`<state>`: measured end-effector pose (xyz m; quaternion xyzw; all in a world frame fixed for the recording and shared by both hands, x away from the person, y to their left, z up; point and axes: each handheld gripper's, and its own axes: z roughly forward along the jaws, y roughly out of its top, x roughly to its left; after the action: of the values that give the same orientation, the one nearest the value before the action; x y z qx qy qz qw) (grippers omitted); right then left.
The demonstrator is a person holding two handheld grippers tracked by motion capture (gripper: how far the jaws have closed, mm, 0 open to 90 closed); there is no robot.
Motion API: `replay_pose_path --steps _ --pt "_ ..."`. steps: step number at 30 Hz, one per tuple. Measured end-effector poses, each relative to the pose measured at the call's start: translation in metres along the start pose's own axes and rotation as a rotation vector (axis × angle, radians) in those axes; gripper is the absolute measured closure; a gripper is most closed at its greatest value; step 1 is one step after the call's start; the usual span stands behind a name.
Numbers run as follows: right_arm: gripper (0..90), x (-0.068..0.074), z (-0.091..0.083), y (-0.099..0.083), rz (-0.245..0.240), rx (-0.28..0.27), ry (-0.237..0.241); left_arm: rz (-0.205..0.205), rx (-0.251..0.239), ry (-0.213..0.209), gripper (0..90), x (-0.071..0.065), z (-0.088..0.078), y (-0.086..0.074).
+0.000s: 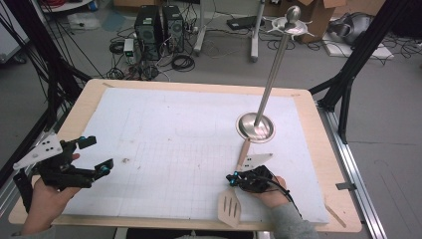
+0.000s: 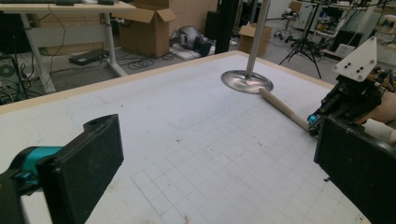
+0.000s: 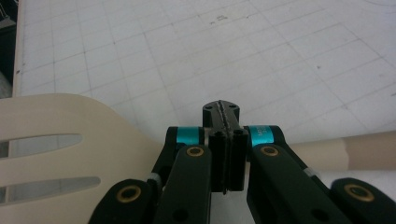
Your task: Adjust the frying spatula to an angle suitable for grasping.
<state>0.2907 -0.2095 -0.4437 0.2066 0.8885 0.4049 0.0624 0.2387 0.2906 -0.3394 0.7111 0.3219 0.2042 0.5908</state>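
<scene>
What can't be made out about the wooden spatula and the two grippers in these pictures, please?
- Wooden spatula neck: covered by the shut right gripper in its own view, so a grip can't be confirmed.
- Spatula blade: cut off by that view's left edge.
- Left gripper: body hidden behind its grey plate, high view.

The left hand (image 1: 42,196) comes in at the near left corner of the table, holding the left gripper (image 1: 99,154) low, its jaws standing wide apart with nothing between them and pointing toward the right edge. The right hand (image 1: 271,191), in a grey sleeve, sits by the near edge, right of the middle. Its right gripper (image 1: 232,180) points left, and its jaws are pressed flat together, pad against pad, in the right gripper view (image 3: 225,135).
</scene>
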Motion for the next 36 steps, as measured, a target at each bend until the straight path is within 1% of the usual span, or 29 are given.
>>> replay_pose_path --steps 3,9,11,13,16,18,19,20,22,24,25,27,31,32,36 --pt "90.0 0.002 -0.006 -0.005 -0.009 -0.001 -0.001 0.001 -0.005 0.001 1.8 0.0 -0.001 0.001" --pt "90.0 0.006 -0.014 -0.015 -0.007 -0.014 -0.008 0.0 -0.012 0.002 1.8 0.0 -0.003 0.002" --pt "90.0 0.008 -0.014 -0.015 -0.011 -0.017 -0.016 0.005 -0.006 0.0 1.8 -0.001 -0.001 0.002" --pt "90.0 0.009 -0.014 -0.015 -0.008 -0.02 -0.024 0.002 -0.007 -0.001 1.8 -0.001 0.0 0.002" --pt "90.0 0.011 -0.015 -0.016 -0.012 -0.027 -0.033 0.003 0.004 -0.006 1.8 -0.001 0.004 0.001" --pt "90.0 0.011 -0.018 -0.015 -0.02 -0.048 -0.052 0.003 0.004 -0.008 1.8 -0.001 0.005 0.001" --pt "90.0 0.011 -0.018 -0.015 -0.02 -0.048 -0.052 0.003 0.007 -0.008 1.8 -0.001 0.006 0.001" --pt "90.0 0.009 -0.023 -0.014 -0.005 -0.077 -0.078 0.003 0.006 -0.012 1.8 -0.001 0.007 0.001" --pt "90.0 0.003 -0.03 -0.014 0.023 -0.11 -0.121 0.002 0.009 -0.013 1.8 -0.001 0.008 0.001" --pt "90.0 -0.005 -0.037 -0.016 0.067 -0.127 -0.169 0.003 0.01 -0.014 1.8 -0.001 0.008 0.0" --pt "90.0 -0.009 -0.039 -0.018 0.088 -0.133 -0.185 0.002 0.01 -0.017 1.8 -0.001 0.009 0.0" --pt "90.0 -0.015 -0.042 -0.021 0.112 -0.133 -0.206 0.002 0.011 -0.017 1.8 -0.001 0.01 0.0" --pt "90.0 -0.025 -0.044 -0.025 0.127 -0.124 -0.245 0.0 0.016 -0.018 1.8 -0.001 0.012 -0.001" --pt "90.0 -0.027 -0.044 -0.025 0.138 -0.127 -0.256 0.0 0.017 -0.017 1.8 -0.001 0.012 -0.001" --pt "90.0 -0.037 -0.043 -0.027 0.162 -0.123 -0.281 0.002 0.017 -0.017 1.8 -0.001 0.012 -0.001"
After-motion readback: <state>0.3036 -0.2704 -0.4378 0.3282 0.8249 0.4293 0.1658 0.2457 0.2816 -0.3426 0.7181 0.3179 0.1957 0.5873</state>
